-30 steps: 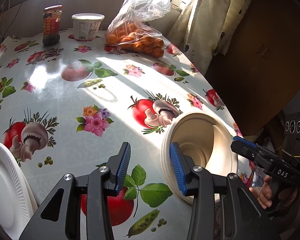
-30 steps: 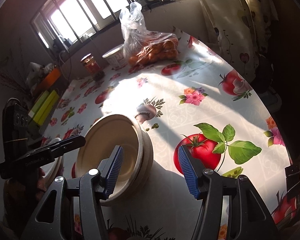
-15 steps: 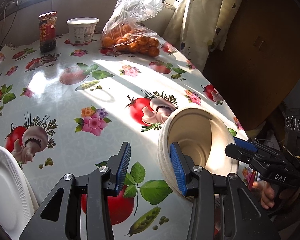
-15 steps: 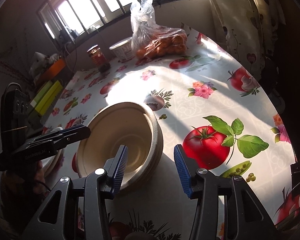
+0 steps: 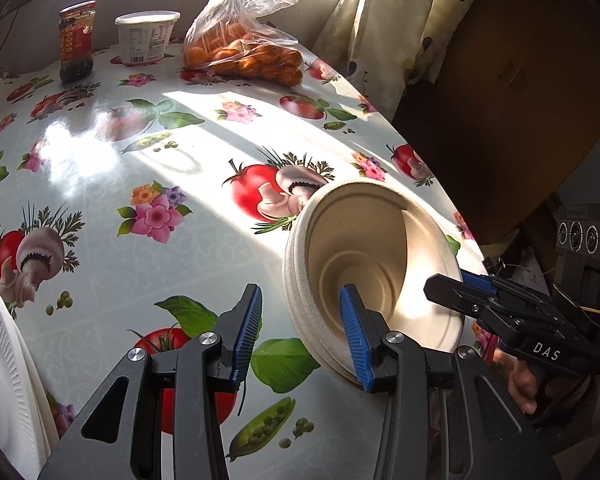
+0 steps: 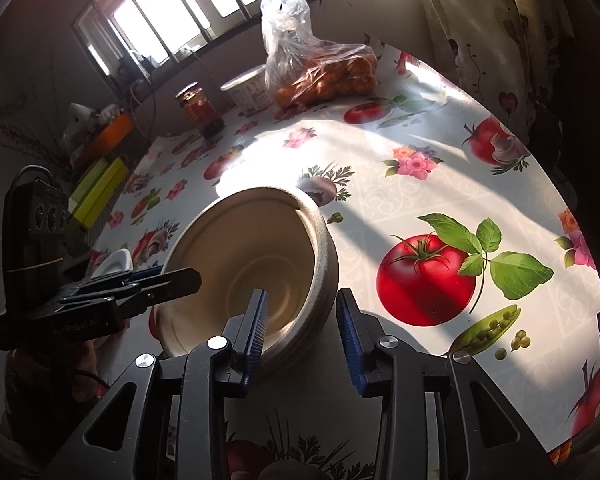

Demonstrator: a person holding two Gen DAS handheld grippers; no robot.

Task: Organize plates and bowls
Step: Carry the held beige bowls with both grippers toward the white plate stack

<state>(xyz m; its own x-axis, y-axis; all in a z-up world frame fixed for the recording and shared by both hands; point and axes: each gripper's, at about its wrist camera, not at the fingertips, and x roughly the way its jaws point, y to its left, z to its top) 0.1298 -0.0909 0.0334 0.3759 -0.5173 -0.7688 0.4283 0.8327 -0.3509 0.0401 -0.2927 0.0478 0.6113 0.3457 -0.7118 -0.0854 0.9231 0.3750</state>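
Observation:
A stack of beige paper bowls [image 5: 374, 268] sits on the flowered tablecloth, between my two grippers; it also shows in the right wrist view [image 6: 252, 264]. My left gripper [image 5: 300, 334] is open and straddles the stack's near wall: its right finger is inside the bowl, its left finger outside. My right gripper [image 6: 302, 336] is open and straddles the opposite wall the same way, its left finger inside. A white ribbed plate [image 5: 4, 380] lies at the left edge of the left wrist view, and shows small in the right wrist view [image 6: 114, 262].
At the far side of the table stand a dark jar [image 5: 76, 40], a white tub [image 5: 146, 38] and a plastic bag of oranges [image 5: 244, 46]. The table's right edge [image 5: 432, 160] drops toward a curtain and a brown cabinet. Yellow-green boxes [image 6: 100, 190] lie beyond the table.
Both grippers have moved in on the bowl stack, which now looks larger and nearer. The right gripper's jaws have narrowed from their wider opening a second ago.

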